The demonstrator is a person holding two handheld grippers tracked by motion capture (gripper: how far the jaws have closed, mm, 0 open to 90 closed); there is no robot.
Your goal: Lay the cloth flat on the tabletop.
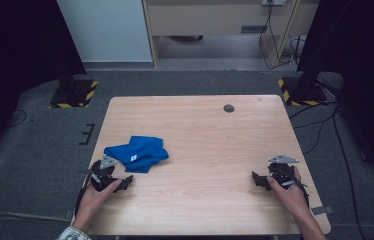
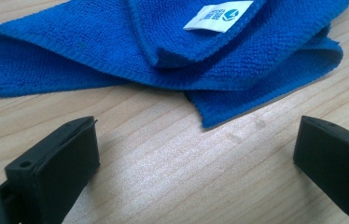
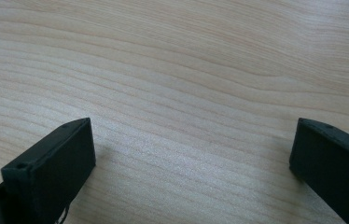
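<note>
While both grippers rested on the wooden table [image 1: 200, 125], a crumpled blue microfibre cloth [image 1: 137, 153] with a white label [image 2: 218, 16] lay near the left edge, just ahead of the left gripper [image 2: 196, 140], jaws spread wide and empty. Bare tabletop faced the right gripper [image 3: 191, 140], equally agape. Label print was unreadable.

We see a light wooden bench [image 1: 210, 130] standing on grey carpet [image 1: 40, 145]. At its far corners, left and right, stand black stand bases edged in yellow-black hazard tape [image 1: 74, 93]. Beyond are a pale wall panel [image 1: 105, 30], wooden furniture [image 1: 215, 20] and trailing cables [image 1: 275, 45].
</note>
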